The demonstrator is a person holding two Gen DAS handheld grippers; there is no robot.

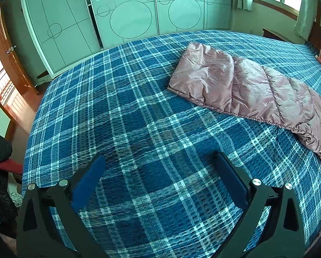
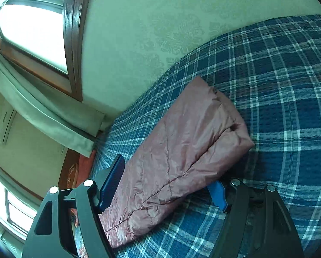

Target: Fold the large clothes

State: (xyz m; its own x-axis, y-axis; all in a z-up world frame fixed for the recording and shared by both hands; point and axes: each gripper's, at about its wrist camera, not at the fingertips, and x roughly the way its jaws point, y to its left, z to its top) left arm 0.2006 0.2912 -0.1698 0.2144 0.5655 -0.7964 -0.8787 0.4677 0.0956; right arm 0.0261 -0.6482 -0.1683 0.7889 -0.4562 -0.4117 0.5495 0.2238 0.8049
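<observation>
Both of my black two-finger grippers were spread wide. My left gripper (image 1: pixel 159 163) hovered over bare blue-and-white plaid bedspread (image 1: pixel 121 116), angled down toward the bed and holding nothing. My right gripper (image 2: pixel 169 174) sat low, its blue-padded fingers (image 2: pixel 113 180) straddling the near end of the folded pink quilted puffer jacket (image 2: pixel 177 148). That jacket lay flat on the bedspread, its long axis running away from the right gripper toward the pale wall (image 2: pixel 160 21).

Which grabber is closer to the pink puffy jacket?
Right. The right gripper is open around the pink puffy jacket; the left gripper is open over bare plaid bedspread, apart from it.
</observation>
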